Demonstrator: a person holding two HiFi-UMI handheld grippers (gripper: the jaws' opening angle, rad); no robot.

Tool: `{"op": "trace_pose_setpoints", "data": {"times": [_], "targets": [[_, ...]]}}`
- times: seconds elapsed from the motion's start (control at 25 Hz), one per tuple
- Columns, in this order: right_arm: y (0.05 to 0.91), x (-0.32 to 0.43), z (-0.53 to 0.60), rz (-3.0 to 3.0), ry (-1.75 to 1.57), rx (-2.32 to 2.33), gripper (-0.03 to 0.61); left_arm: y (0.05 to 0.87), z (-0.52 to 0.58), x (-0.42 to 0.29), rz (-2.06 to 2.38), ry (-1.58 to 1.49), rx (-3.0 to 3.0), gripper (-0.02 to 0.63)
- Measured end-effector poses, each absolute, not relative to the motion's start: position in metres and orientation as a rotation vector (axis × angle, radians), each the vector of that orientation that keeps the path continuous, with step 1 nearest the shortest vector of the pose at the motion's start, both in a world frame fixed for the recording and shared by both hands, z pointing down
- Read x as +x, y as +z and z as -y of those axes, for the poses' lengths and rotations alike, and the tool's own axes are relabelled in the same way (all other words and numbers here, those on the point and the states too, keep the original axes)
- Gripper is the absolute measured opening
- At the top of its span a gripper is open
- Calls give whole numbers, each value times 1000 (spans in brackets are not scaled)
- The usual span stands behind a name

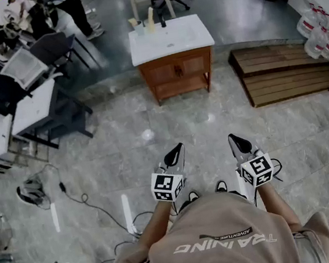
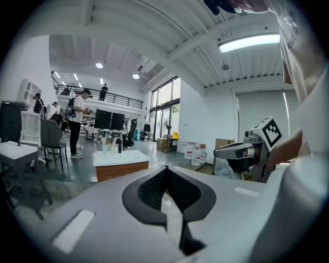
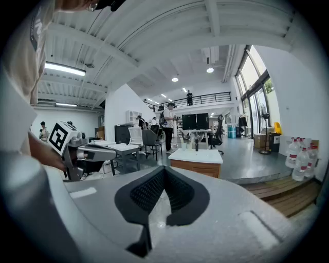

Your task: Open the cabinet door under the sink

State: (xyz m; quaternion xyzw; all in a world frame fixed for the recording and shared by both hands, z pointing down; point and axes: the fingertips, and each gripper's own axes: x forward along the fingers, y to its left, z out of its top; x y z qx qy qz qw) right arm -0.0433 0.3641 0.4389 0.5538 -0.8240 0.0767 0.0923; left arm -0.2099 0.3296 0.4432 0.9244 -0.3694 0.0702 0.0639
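wooden platform (image 1: 285, 70), water jugs (image 1: 317, 30), grey chair (image 1: 52, 48)

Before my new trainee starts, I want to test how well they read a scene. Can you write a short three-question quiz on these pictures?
1. True or false: the sink cabinet already stands open.
2. Multiple choice: in the head view, what lies on the floor to the right of the cabinet? A) a wooden platform B) a ladder C) a sofa
3. Short answer: what is between the jaws of the left gripper and of the right gripper?

Key
1. False: it is closed, and it stands across the floor from both grippers.
2. A
3. Nothing: both pairs of jaws are shut and empty.
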Motion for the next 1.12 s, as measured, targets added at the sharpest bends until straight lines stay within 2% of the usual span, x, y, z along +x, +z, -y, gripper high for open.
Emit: {"op": "trace_pose_setpoints", "data": {"times": [0.44,0.76,1.12], "targets": [[415,-71,-325,2468,123,1716,0,432,-293,-245,1084,179,2827,18],[436,-85,-323,2434,239,1745,2,447,-277,-273,1098,181,2769,18],[476,-65,-272,2440,418,1723,2,452,-224,-263,1155,262,2724,18]]}}
